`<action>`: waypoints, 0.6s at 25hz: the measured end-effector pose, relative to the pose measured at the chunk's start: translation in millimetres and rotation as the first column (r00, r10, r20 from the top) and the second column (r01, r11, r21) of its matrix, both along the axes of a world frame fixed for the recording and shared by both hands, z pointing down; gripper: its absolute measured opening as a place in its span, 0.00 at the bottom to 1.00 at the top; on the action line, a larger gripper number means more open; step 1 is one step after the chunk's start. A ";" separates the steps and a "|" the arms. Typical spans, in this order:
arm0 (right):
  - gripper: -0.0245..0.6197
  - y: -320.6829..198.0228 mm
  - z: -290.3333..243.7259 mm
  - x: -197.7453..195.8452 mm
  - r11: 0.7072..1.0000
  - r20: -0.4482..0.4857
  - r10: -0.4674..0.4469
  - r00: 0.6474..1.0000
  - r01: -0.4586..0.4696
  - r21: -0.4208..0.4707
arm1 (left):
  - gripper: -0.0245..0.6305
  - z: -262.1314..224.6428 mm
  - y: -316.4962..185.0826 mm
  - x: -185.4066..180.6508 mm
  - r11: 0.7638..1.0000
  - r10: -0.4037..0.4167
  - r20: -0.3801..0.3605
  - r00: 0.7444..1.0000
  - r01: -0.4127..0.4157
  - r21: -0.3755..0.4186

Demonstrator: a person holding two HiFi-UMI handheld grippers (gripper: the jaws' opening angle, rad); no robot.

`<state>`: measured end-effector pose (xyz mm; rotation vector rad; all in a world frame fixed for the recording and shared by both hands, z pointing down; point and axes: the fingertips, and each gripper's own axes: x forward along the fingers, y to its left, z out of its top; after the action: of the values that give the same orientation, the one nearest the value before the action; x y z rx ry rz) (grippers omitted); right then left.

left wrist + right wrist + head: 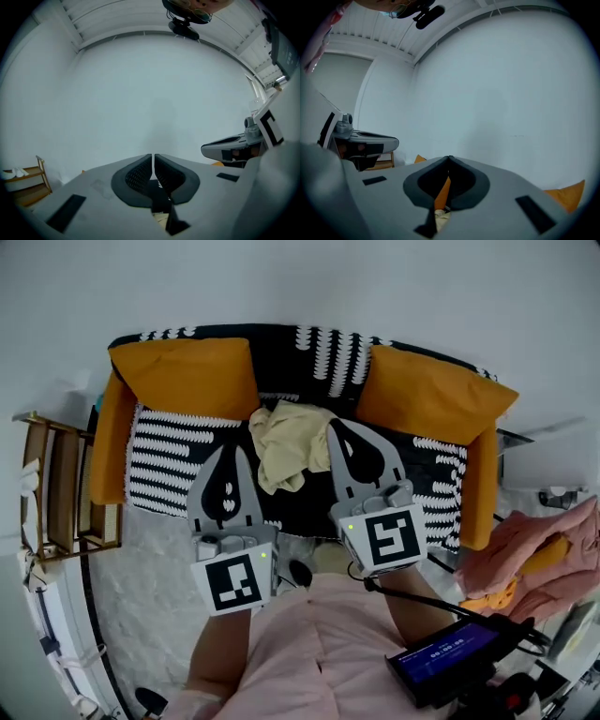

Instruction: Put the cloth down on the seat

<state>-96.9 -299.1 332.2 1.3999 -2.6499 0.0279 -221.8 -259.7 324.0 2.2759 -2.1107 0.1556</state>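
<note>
A: Seat layout, quick?
B: The black-and-white patterned sofa seat (169, 456) backs onto the plain white wall (300, 282). On its left end sits the left orange fabric cushion (187, 376), on its right end the right orange fabric cushion (431, 395). The crumpled pale yellow cloth (286, 451) lies on the seat, in the middle, between the cushions.
A: Around it?
B: The slatted wooden shelf rack (56, 488) is left of the sofa, the heap of pink fabric (544, 554) right of it. In the head view the left gripper (234, 451) shows left of the cloth and the right gripper (336, 425) at its right edge, both nearer the person than the cushions.
</note>
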 end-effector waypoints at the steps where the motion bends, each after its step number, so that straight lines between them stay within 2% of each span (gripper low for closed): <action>1: 0.04 8.5 -5.9 -2.9 1.000 0.000 -0.006 1.000 0.006 0.011 | 0.08 -8.0 9.1 -5.9 1.000 -0.009 0.012 1.000 0.009 0.026; 4: 0.04 36.7 -16.9 -8.1 1.000 -0.014 -0.020 1.000 0.021 0.021 | 0.07 -27.4 37.3 -18.7 0.997 -0.037 0.021 0.999 0.035 0.069; 8: 0.04 66.1 -38.4 -11.1 0.995 -0.008 -0.032 0.999 0.032 0.091 | 0.06 -43.8 72.3 -24.6 0.993 -0.071 0.019 0.997 0.068 0.098; 15: 0.04 105.6 -65.7 -12.2 0.988 -0.011 -0.043 0.999 0.044 0.150 | 0.06 -71.1 113.4 -26.5 0.984 -0.088 0.047 0.995 0.080 0.160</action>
<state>-109.1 -193.5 266.4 1.3800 -2.7253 -0.1856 -248.3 -146.3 252.9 2.2844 -2.3201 0.0488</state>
